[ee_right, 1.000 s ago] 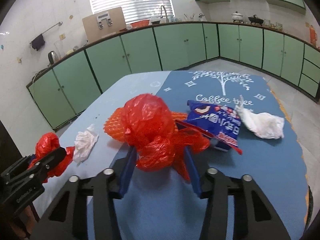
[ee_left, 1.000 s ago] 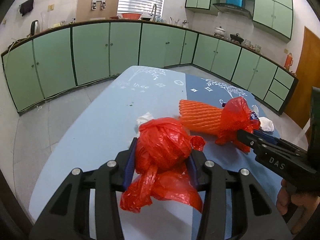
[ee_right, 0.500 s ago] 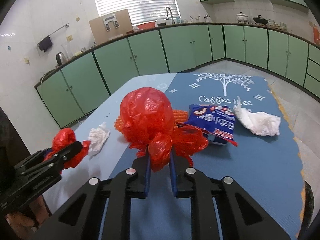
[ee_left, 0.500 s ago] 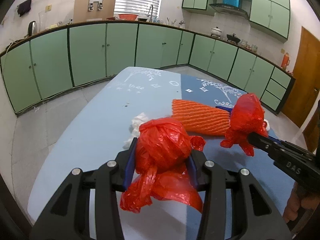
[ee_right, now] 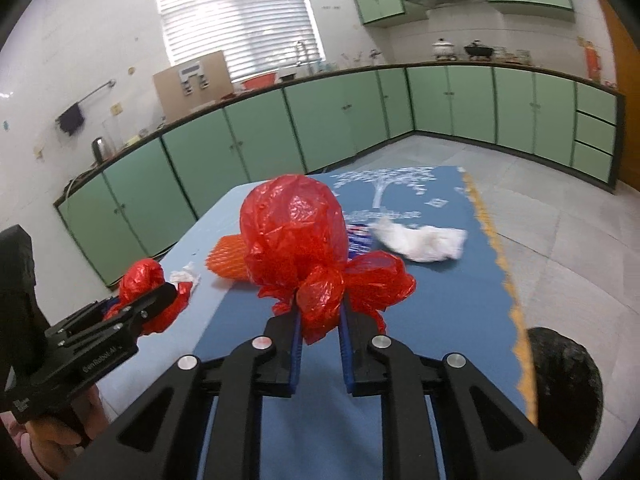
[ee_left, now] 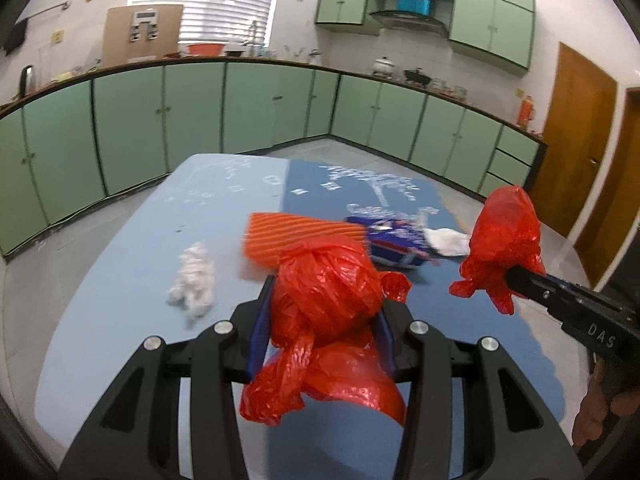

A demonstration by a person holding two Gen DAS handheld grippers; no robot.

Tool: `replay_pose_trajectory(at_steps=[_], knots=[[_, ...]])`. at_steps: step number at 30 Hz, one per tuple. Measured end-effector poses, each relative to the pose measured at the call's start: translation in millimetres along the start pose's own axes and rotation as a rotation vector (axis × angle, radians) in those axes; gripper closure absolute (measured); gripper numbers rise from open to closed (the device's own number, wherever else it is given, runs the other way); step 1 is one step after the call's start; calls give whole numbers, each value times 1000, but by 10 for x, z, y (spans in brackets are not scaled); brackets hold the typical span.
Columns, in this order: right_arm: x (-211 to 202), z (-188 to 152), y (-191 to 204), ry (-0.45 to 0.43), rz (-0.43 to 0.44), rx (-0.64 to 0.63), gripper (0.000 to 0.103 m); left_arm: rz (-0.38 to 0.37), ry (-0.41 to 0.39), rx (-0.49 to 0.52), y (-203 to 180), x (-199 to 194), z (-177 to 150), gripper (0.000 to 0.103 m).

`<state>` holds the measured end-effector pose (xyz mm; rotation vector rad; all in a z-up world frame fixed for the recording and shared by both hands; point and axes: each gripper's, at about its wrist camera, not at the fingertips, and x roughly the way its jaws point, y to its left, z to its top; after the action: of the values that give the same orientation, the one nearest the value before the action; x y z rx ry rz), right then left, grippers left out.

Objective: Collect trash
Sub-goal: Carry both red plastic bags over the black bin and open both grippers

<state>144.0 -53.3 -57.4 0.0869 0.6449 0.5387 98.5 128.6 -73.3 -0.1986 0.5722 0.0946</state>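
Holding a knotted red bag (ee_left: 324,292) in the left gripper (ee_left: 322,320) and another red bag (ee_right: 296,232) clenched in the right gripper (ee_right: 320,320), we leave tissues (ee_left: 192,280), the orange foam net (ee_left: 288,236) and the blue wrapper (ee_left: 394,240) uncollected.

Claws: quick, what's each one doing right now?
Left claw: shut on a red bag.
Right claw: shut on another red bag's knot.

"DAS" on right gripper (ee_left: 516,280)
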Motion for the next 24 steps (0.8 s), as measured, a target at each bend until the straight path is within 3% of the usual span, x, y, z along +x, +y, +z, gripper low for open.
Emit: replay_pose_trajectory(at_steps=[8,17,24], knots=[[-396,-141,-483,-16,-121,70,87,-130,0,63,-567,42,40,61],[-914,-358,-1195,-49,-300,180,87,-317,29,171,-1541,224,-17,61],[-1143,-649,-1698,-40,-406,264,87,-415,74,235,-2208,433,-151,61]])
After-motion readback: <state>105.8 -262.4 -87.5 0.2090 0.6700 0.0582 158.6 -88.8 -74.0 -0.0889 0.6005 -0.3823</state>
